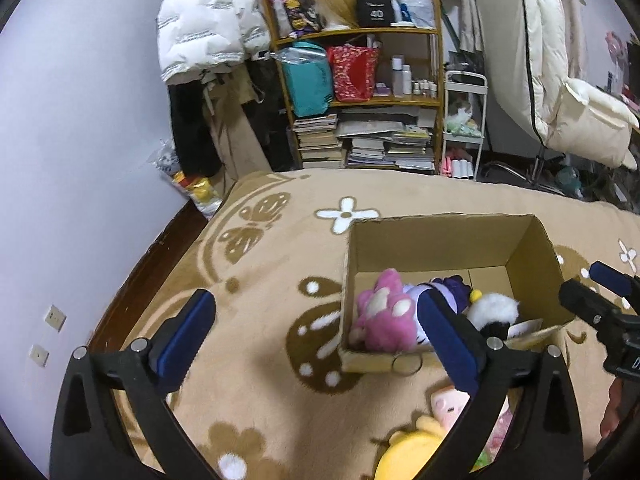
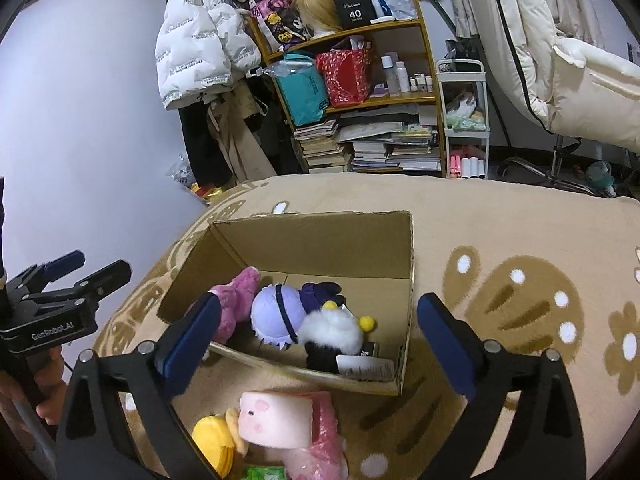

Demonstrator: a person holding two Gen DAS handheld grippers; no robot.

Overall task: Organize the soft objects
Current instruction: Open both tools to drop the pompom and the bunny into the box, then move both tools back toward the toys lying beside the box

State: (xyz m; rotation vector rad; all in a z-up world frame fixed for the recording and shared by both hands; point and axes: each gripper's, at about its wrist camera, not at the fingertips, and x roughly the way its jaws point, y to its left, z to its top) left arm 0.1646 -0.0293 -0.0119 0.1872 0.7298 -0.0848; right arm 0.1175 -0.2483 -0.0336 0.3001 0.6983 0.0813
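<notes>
Both the left gripper and right gripper hung wide open, holding nothing, above plush toys in a cardboard box.

A pale lilac wall meets a wooden shelf crammed with bags, bottles and stacked books. White padded jackets hang beside it; a beige patterned blanket covers the bed.
</notes>
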